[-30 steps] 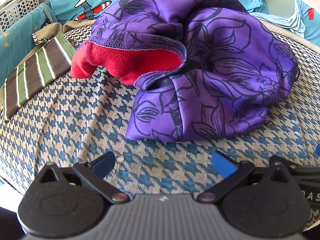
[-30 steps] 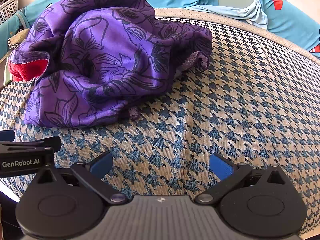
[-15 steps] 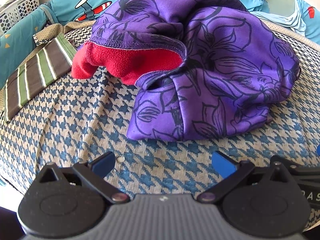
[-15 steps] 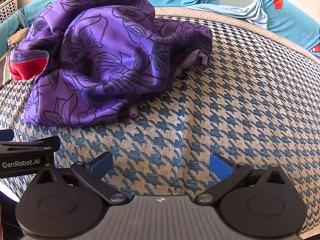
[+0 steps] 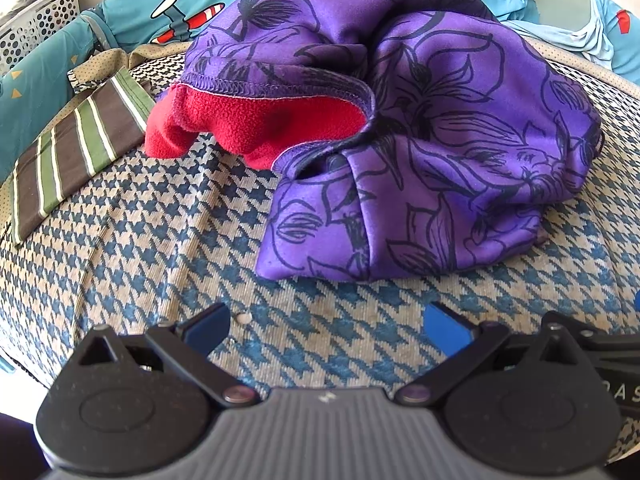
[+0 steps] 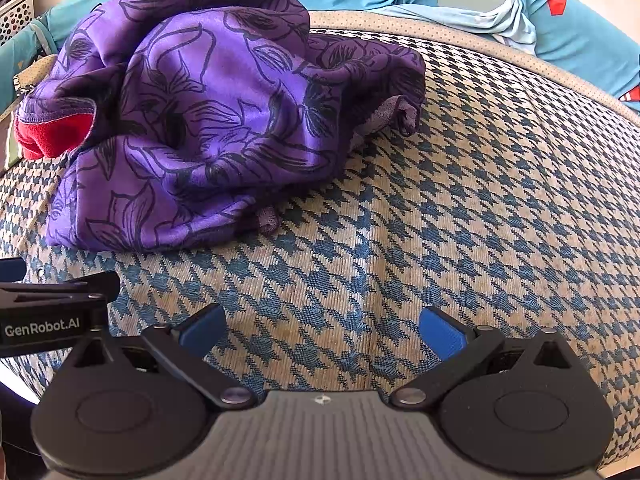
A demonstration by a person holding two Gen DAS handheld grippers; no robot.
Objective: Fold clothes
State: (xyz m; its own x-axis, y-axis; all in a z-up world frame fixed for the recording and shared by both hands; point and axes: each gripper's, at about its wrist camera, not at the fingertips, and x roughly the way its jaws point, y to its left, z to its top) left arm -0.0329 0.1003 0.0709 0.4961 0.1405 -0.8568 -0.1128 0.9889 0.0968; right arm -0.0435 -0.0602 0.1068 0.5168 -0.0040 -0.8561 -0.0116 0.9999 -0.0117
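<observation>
2 claws, left claw and right claw, spread empty | houndstooth cushion | purple garment crumpled

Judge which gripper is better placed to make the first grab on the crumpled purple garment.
Left, probably. The left gripper is open and faces the purple floral garment squarely, its near fold just ahead. The right gripper, also open, faces mostly bare houndstooth cover; the garment sits off to its left.
</observation>
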